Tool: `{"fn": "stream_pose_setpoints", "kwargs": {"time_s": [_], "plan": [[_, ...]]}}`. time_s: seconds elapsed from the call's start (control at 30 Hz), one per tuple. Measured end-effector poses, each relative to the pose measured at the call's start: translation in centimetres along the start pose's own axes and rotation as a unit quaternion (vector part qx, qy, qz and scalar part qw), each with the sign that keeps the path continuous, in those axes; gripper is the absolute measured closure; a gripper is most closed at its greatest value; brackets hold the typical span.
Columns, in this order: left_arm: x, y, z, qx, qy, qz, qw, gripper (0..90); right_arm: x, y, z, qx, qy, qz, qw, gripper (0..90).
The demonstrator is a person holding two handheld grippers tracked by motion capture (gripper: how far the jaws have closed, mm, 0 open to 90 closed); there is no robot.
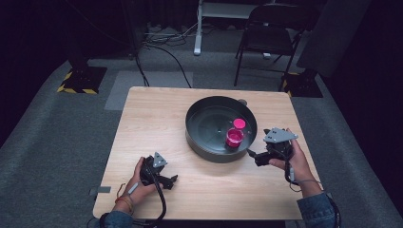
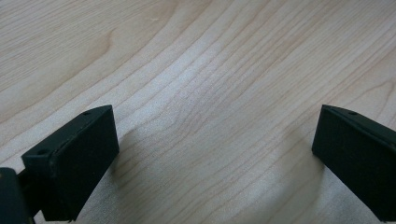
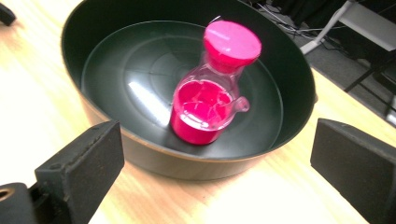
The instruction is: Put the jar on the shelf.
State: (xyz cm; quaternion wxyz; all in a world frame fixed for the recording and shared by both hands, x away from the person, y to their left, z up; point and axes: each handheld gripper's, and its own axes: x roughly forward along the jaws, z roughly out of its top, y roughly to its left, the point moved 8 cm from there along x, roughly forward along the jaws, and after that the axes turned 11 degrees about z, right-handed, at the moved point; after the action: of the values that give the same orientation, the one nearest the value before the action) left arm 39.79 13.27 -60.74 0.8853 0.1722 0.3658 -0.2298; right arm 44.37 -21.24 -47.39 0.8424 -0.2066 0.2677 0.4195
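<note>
A clear bottle (image 1: 234, 134) with a pink cap and pink liquid stands inside a round dark pan (image 1: 202, 142) at the middle right of the wooden table (image 1: 142, 123). In the right gripper view the bottle (image 3: 210, 98) stands near the pan's (image 3: 299, 79) closer wall. My right gripper (image 1: 252, 155) is open, just outside the pan's right rim and pointing at it, with nothing between its jaws (image 3: 215, 163). My left gripper (image 1: 171, 180) rests low over the table's front left, open, its jaws (image 2: 215, 158) wide apart above bare wood.
A folding chair (image 1: 268, 33) and a white desk leg (image 1: 198, 28) stand on the grey carpet beyond the table. Cables (image 1: 166, 47) run across the floor. Yellow-black striped bases (image 1: 81, 80) sit at both far corners. A tape strip (image 1: 100, 190) sticks out at the table's front left edge.
</note>
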Motion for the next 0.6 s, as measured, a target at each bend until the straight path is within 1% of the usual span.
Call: {"fn": "stream_pose_setpoints", "kwargs": {"time_s": [0.03, 0.1, 0.13, 0.2, 0.23, 0.3, 0.37, 0.4, 0.43, 0.5, 0.6], "plan": [[0.0, 0.0, 0.0, 0.000, 0.000, 0.000, 1.0000, 0.0, 0.0, 0.1, -0.1, -0.002, 0.001, -0.001, 1.0000, 2.7], [0.0, 0.0, 0.0, 0.000, 0.000, 0.000, 1.0000, 0.0, -0.1, 0.3, -0.7, -0.011, 0.010, -0.006, 0.9999, 2.7], [0.0, 0.0, 0.0, 0.000, 0.000, 0.000, 1.0000, 0.0, -0.1, 0.3, -0.7, -0.011, 0.010, -0.006, 0.9999, 2.7], [0.0, 0.0, 0.0, 0.000, 0.000, 0.000, 1.0000, 0.0, -0.1, 0.5, -1.5, -0.019, 0.017, -0.018, 0.9995, 2.7], [0.0, 0.0, 0.0, 0.000, 0.000, 0.000, 1.0000, 0.0, -0.1, 0.5, -1.5, -0.019, 0.017, -0.018, 0.9995, 2.7], [0.0, 0.0, 0.0, 0.000, 0.000, 0.000, 1.0000, 0.0, -0.1, 0.7, -2.0, -0.028, 0.022, -0.026, 0.9990, 2.7], [0.0, 0.0, 0.0, 0.000, 0.000, 0.000, 1.0000, 0.0, -0.1, 0.9, -2.4, -0.030, 0.022, -0.023, 0.9990, 2.7], [0.0, 0.0, 0.0, 0.000, 0.000, 0.000, 1.0000, 0.0, -0.1, 1.1, -2.9, -0.032, 0.029, -0.023, 0.9988, 2.7], [0.0, 0.0, 0.0, 0.000, 0.000, 0.000, 1.0000, 0.0, -0.1, 1.1, -2.9, -0.032, 0.029, -0.023, 0.9988, 2.7], [0.0, 0.0, 0.0, 0.000, 0.000, 0.000, 1.0000, 0.0, 0.0, 1.3, -3.6, -0.042, 0.039, -0.025, 0.9980, 2.7], [0.0, 0.0, 0.0, 0.000, 0.000, 0.000, 1.0000, 0.0, 0.0, 1.5, -4.0, -0.044, 0.045, -0.026, 0.9977, 2.7]]}}
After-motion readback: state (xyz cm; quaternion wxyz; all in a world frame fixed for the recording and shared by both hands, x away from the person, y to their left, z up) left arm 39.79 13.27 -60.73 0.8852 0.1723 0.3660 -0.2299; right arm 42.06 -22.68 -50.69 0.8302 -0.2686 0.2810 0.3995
